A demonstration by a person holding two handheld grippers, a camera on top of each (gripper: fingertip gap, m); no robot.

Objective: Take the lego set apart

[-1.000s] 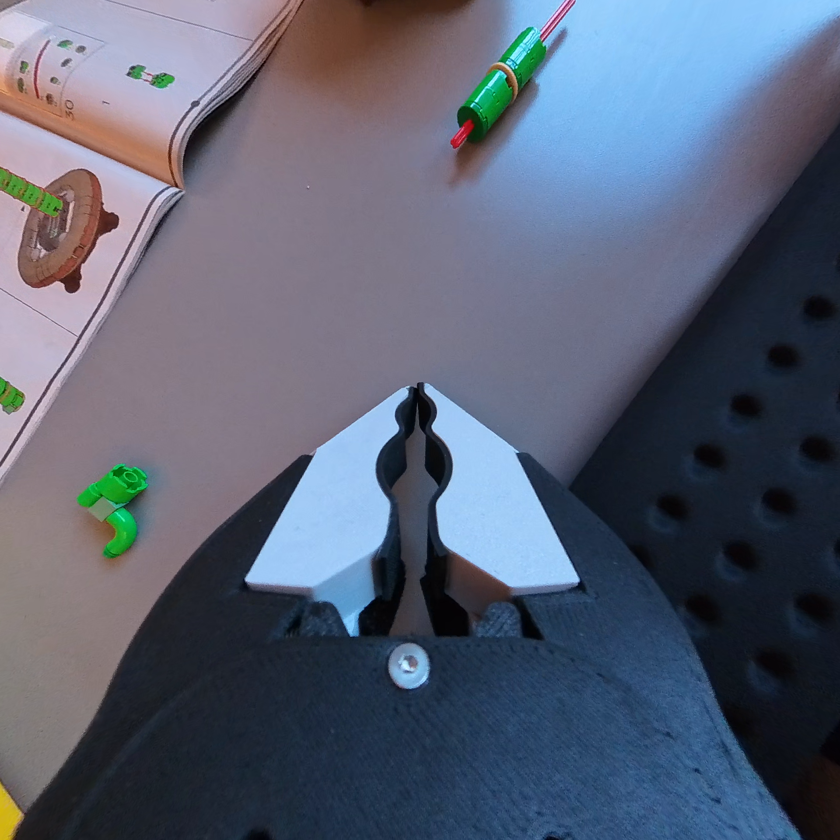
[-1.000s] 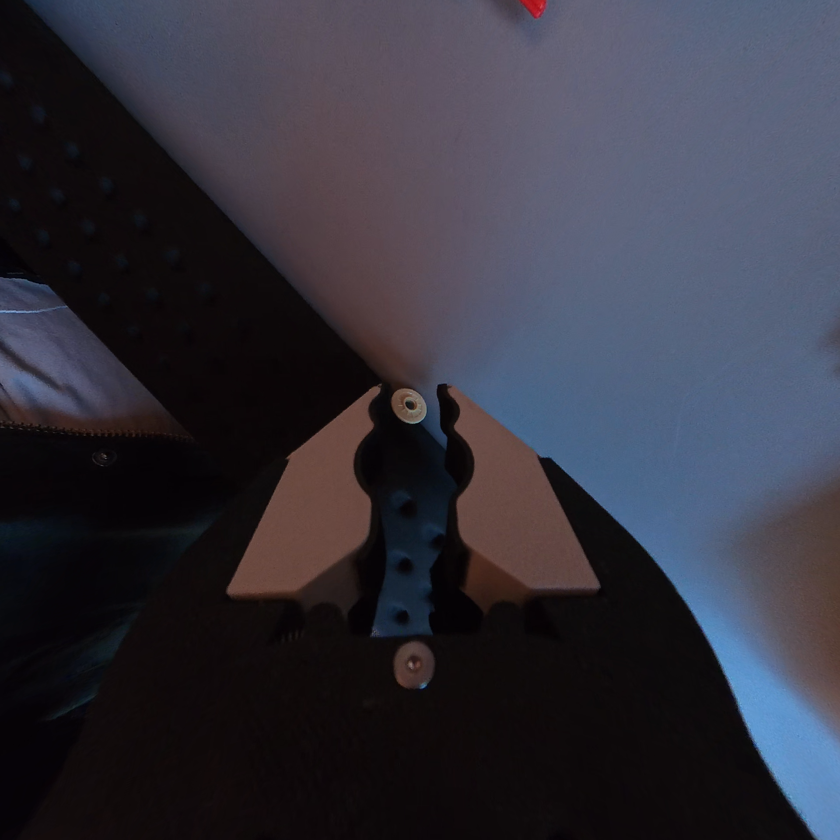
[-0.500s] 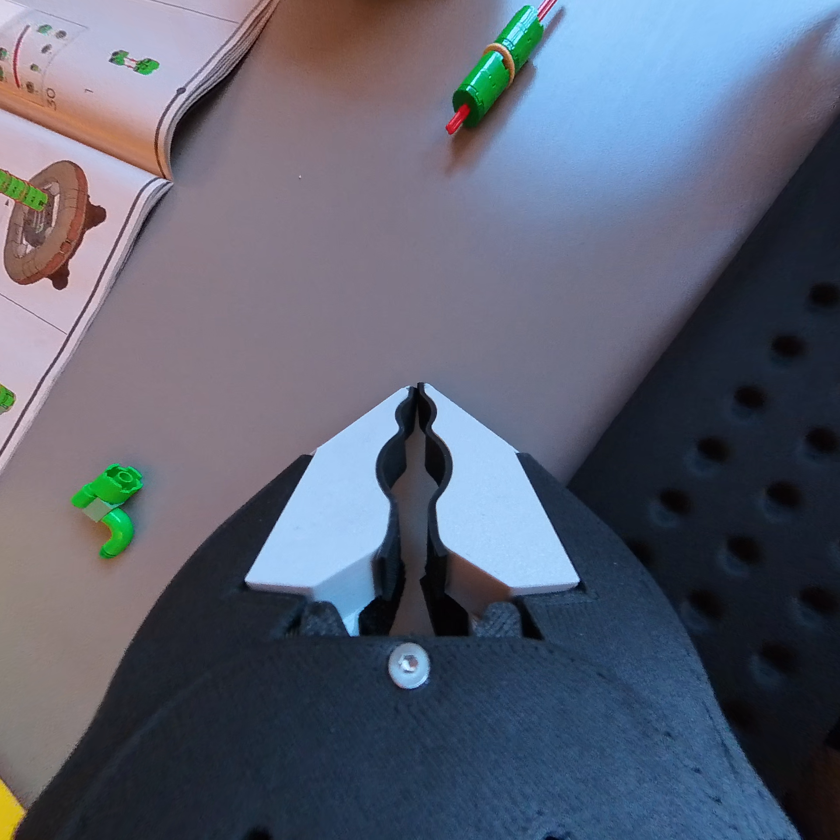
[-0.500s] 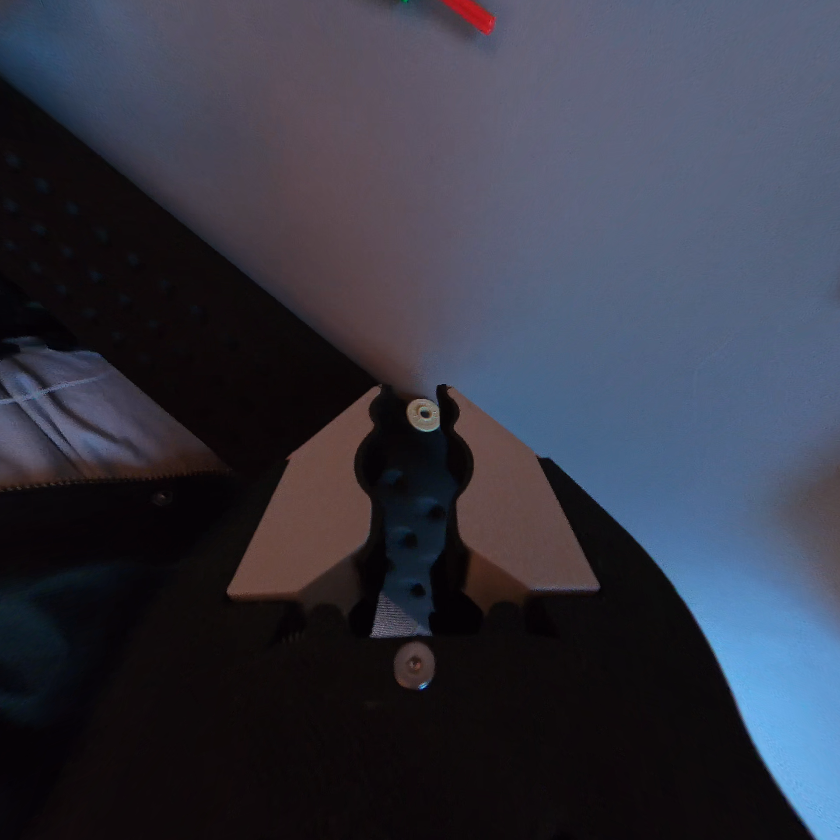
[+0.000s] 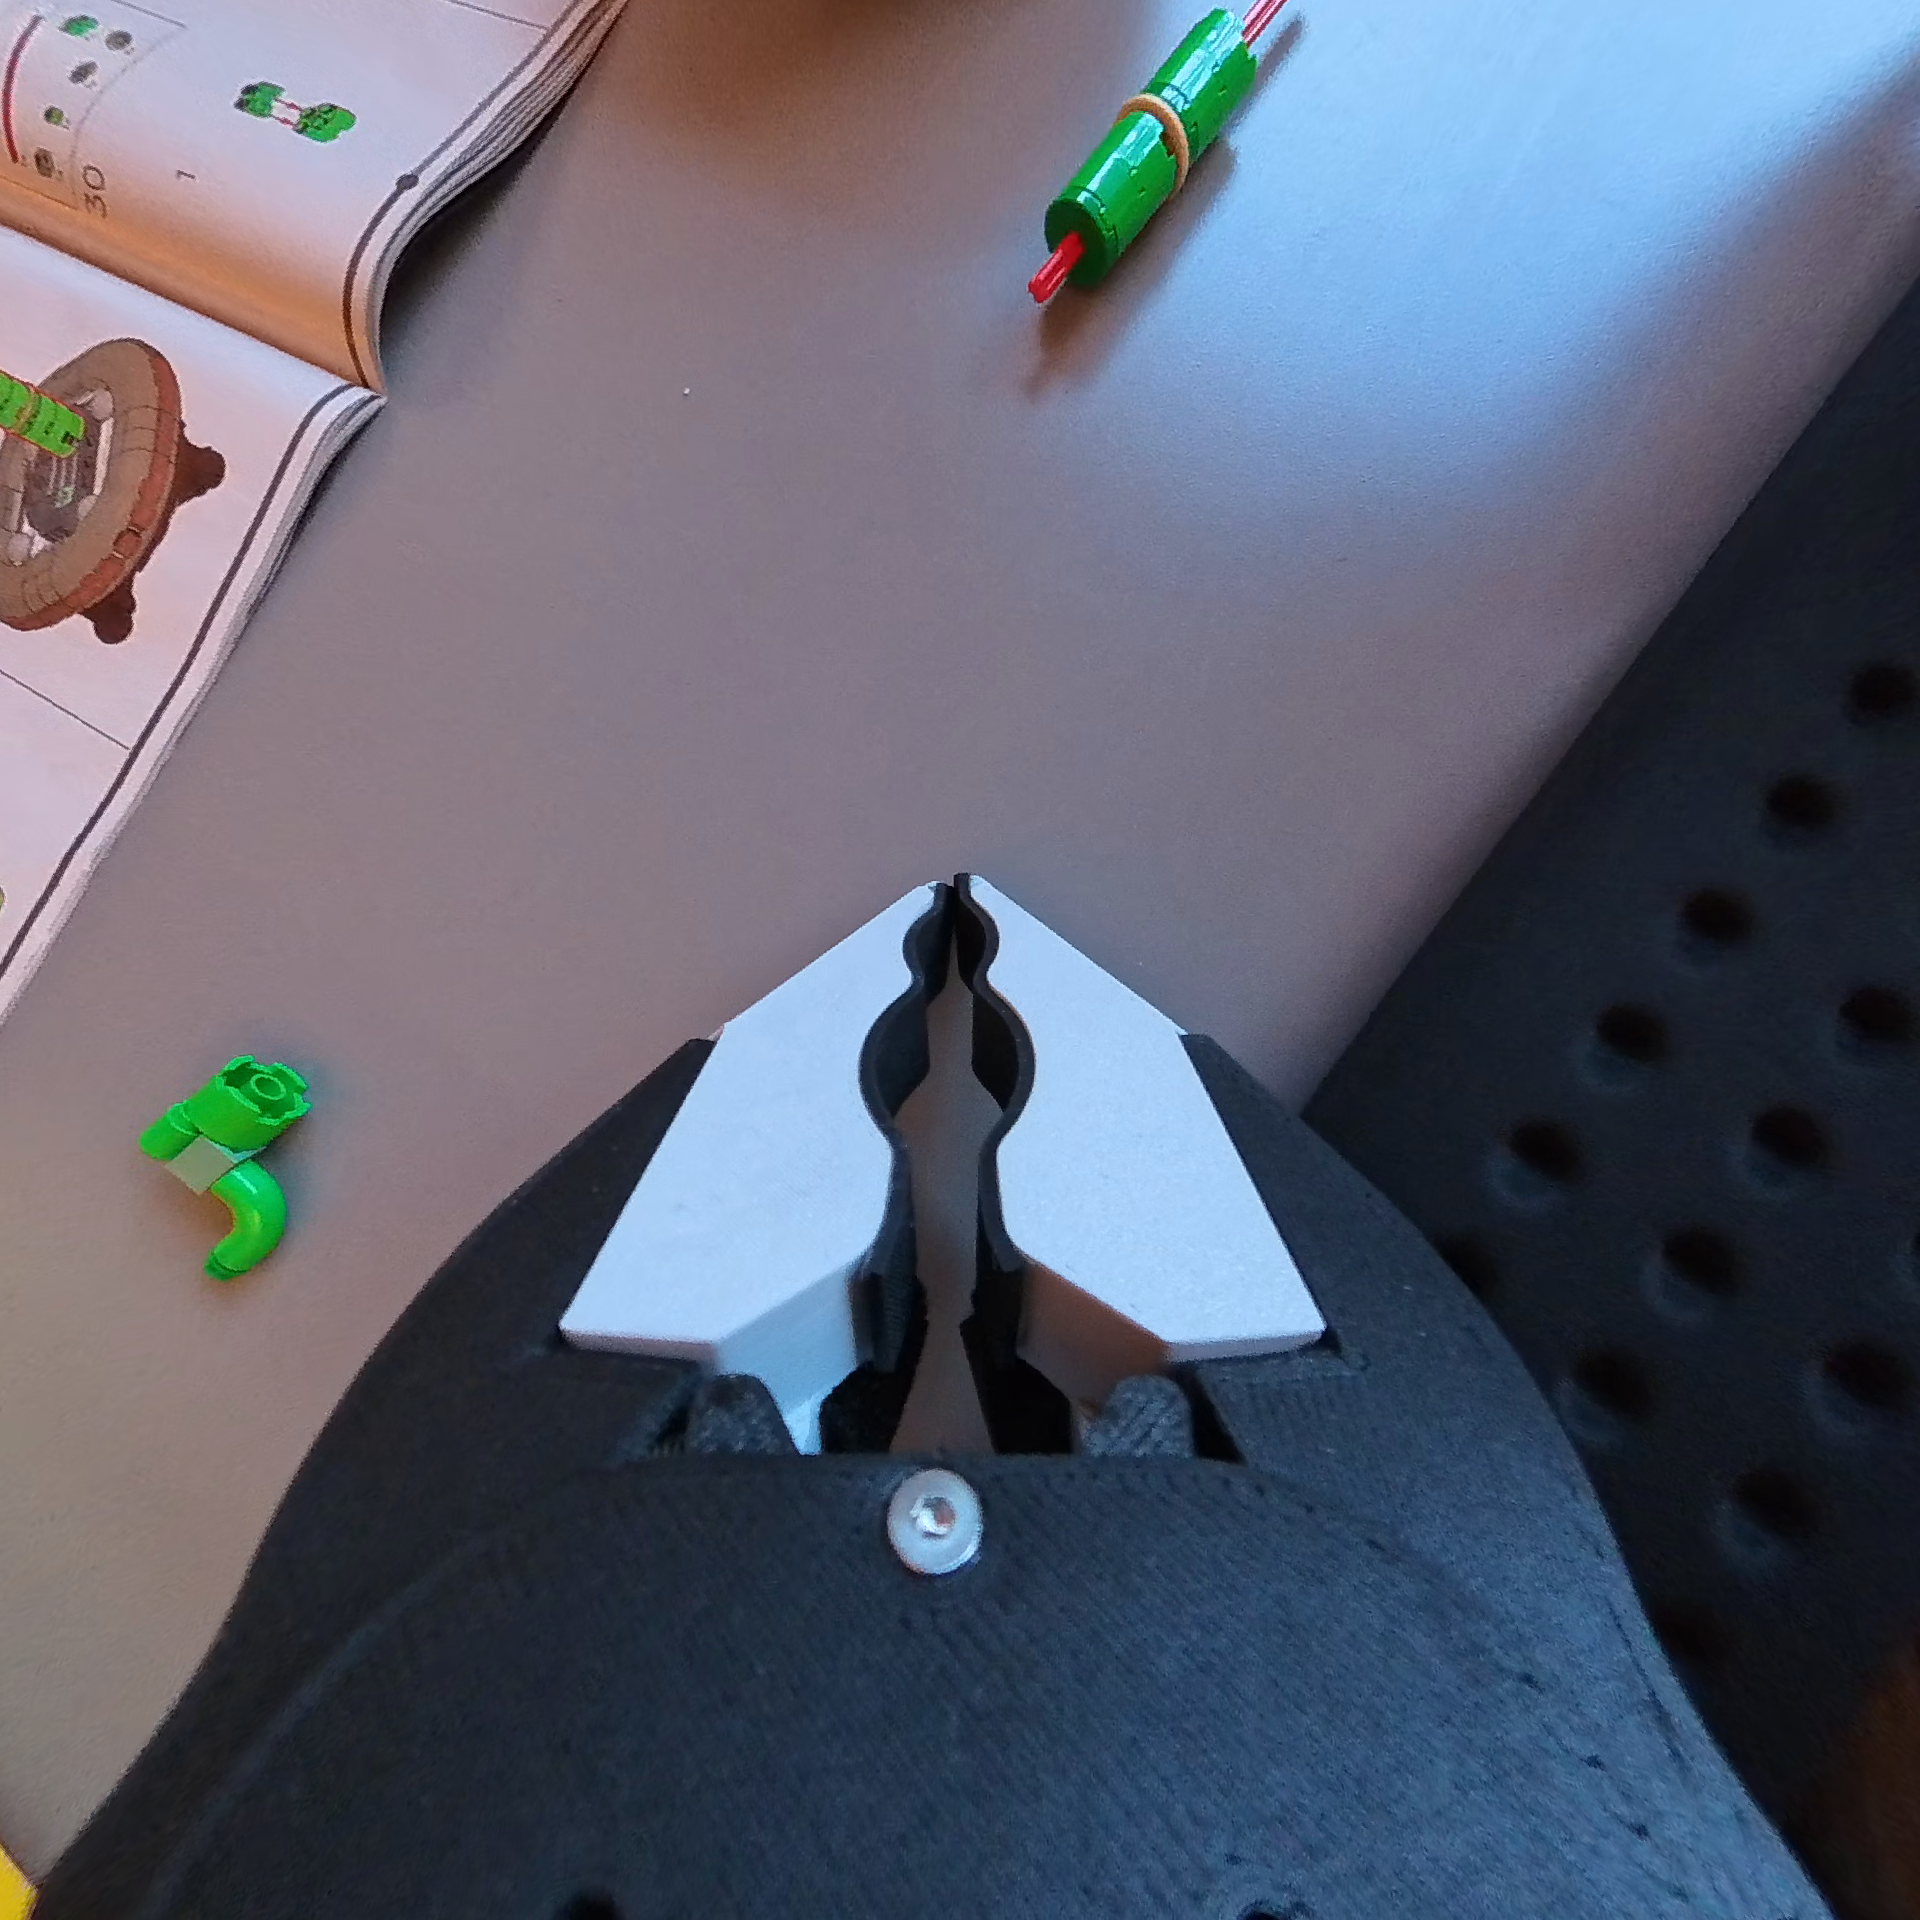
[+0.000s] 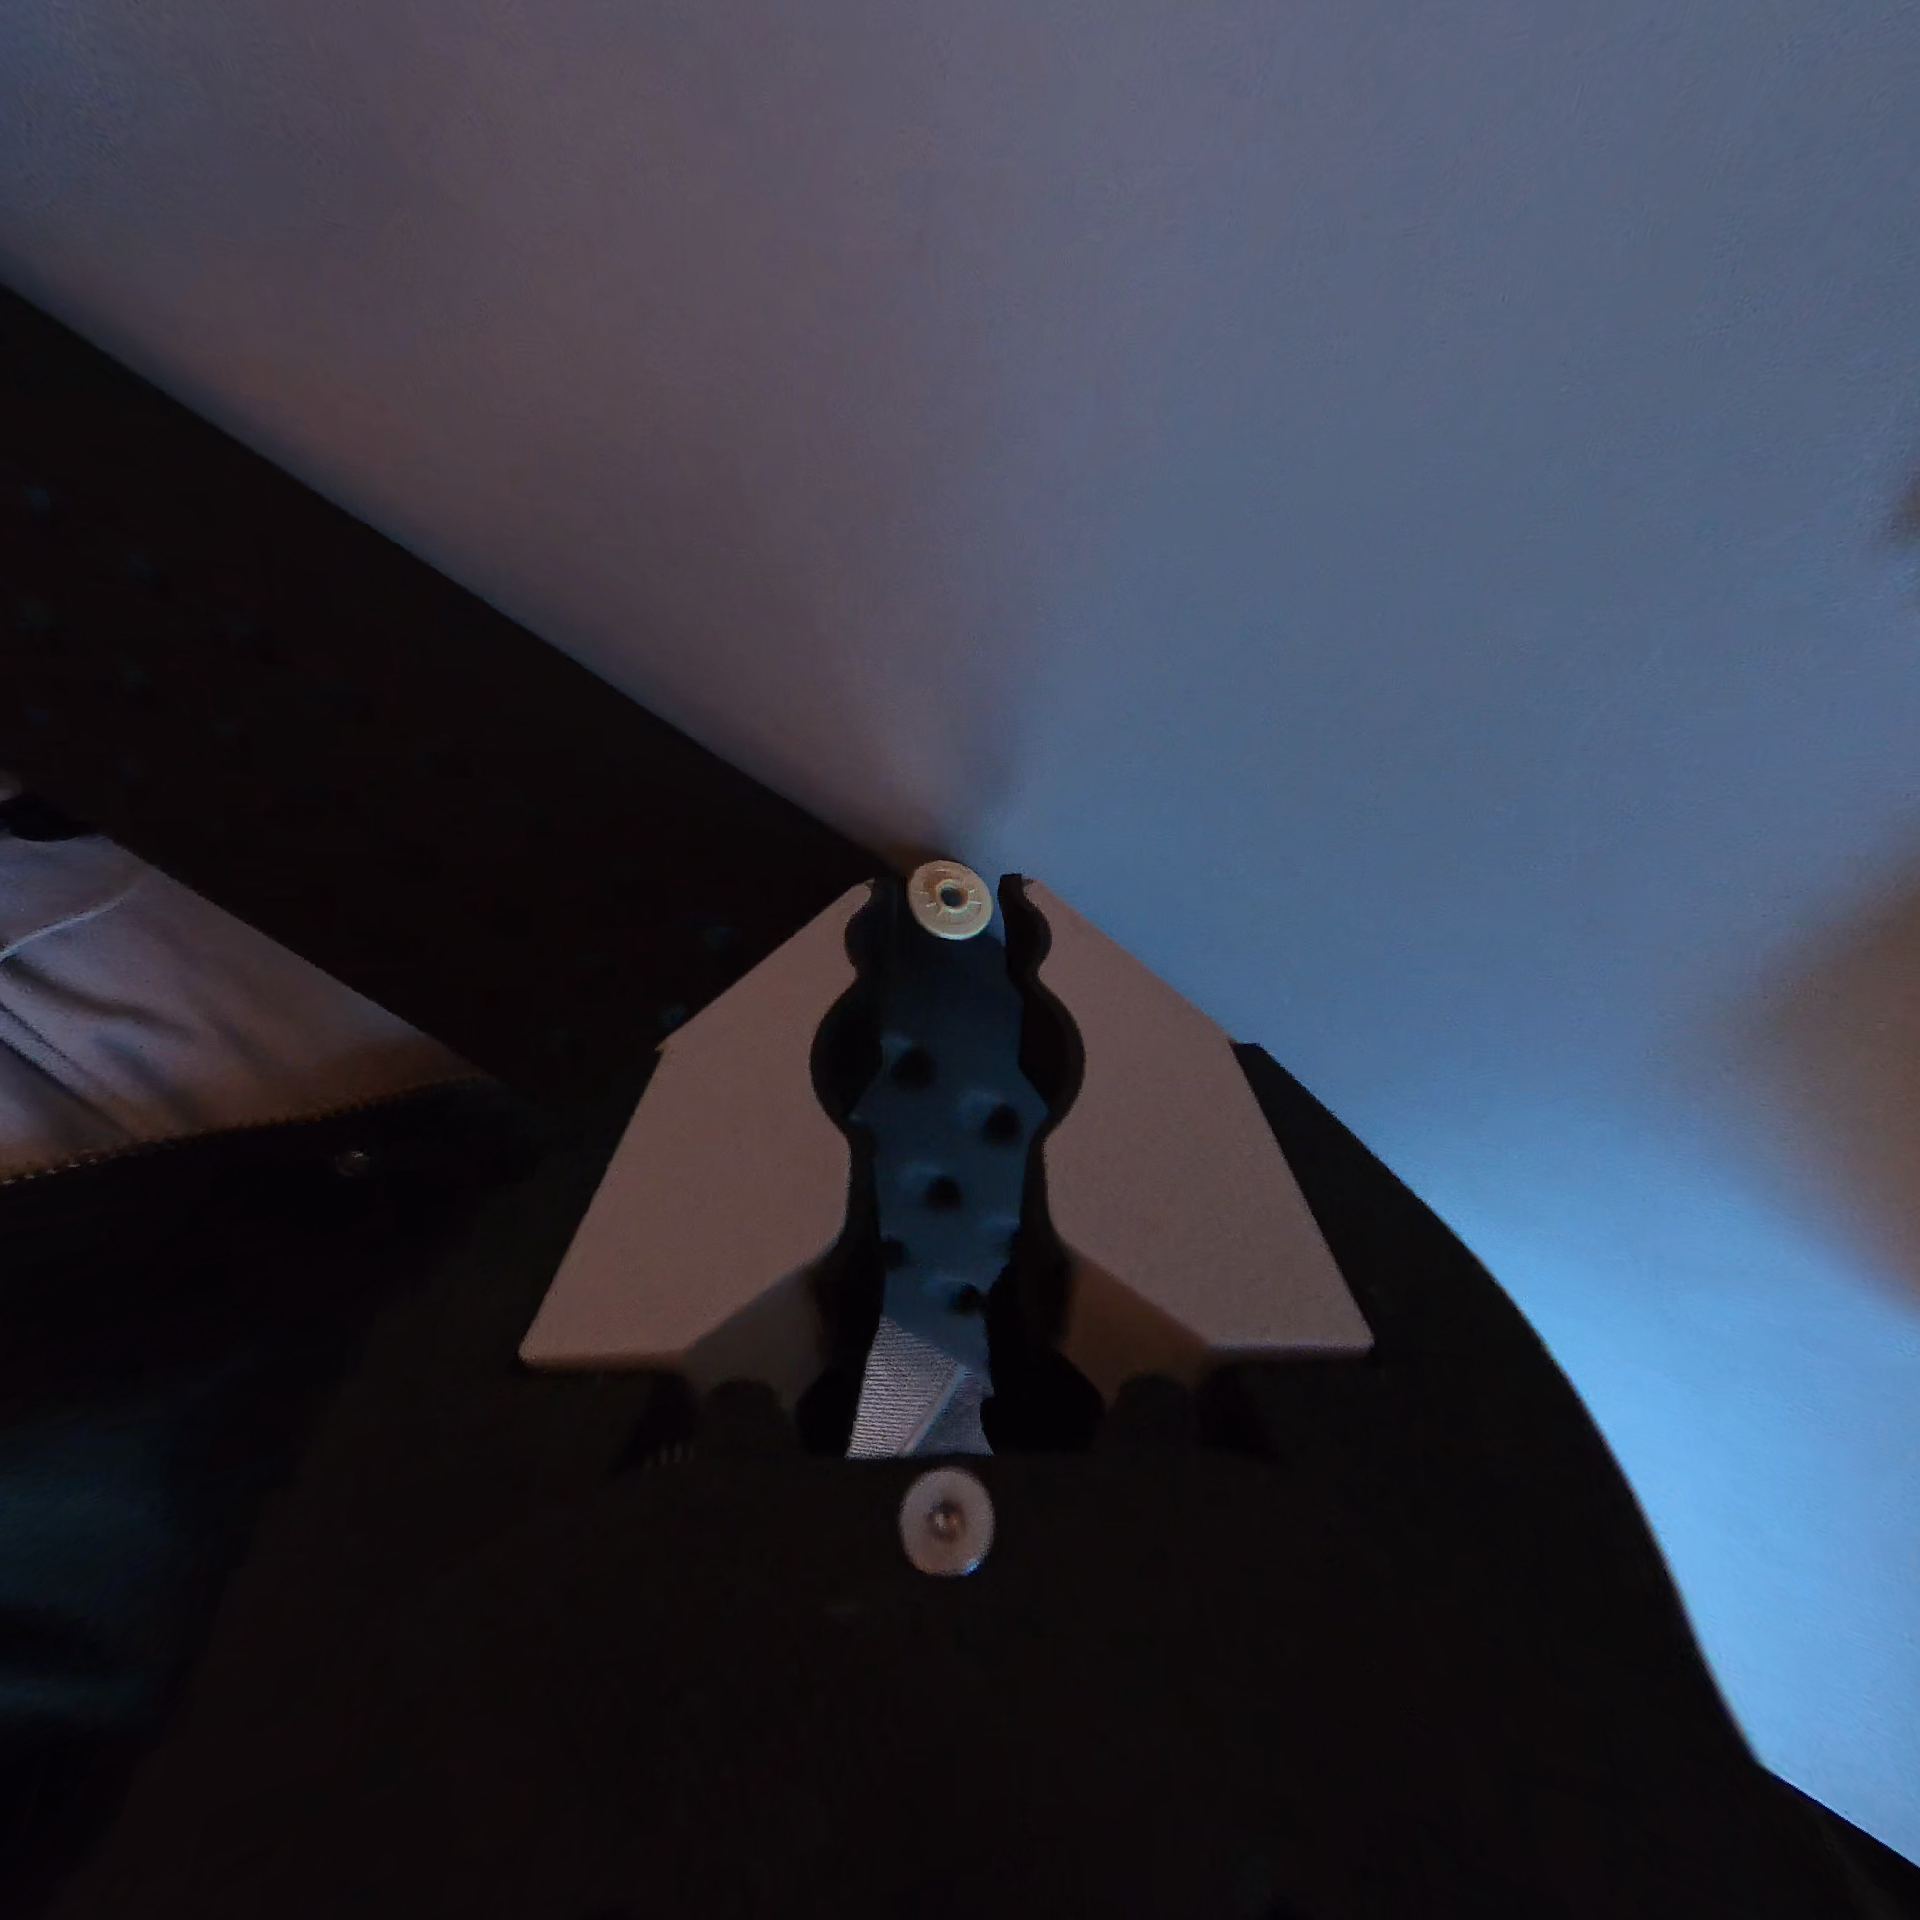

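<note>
A green lego cylinder on a red axle (image 5: 1143,156), with a tan band round it, lies on the grey table (image 5: 727,623) at the far top of the left wrist view. A small bright green lego piece with a curved arm (image 5: 234,1164) lies to the left, level with my left fingers. My left gripper (image 5: 954,883) is shut and empty, above the table's near edge and well short of the cylinder. My right gripper (image 6: 945,883) has a narrow gap between its jaws and holds nothing. It hangs over the table edge (image 6: 1143,416). No lego shows in the dim right wrist view.
An open instruction booklet (image 5: 187,312) lies at the upper left. A black perforated mat (image 5: 1714,1039) runs beside the table and also shows in the right wrist view (image 6: 312,675). A brass screw head (image 6: 948,902) shows between my right fingertips. Light cloth (image 6: 156,1018) lies at the left. Some 25 cm of space lies between my two pairs of fingers.
In the right wrist view the red axle tip at the top edge has slid left and out of view. The left wrist view has barely shifted. Neither gripper changed its opening.
</note>
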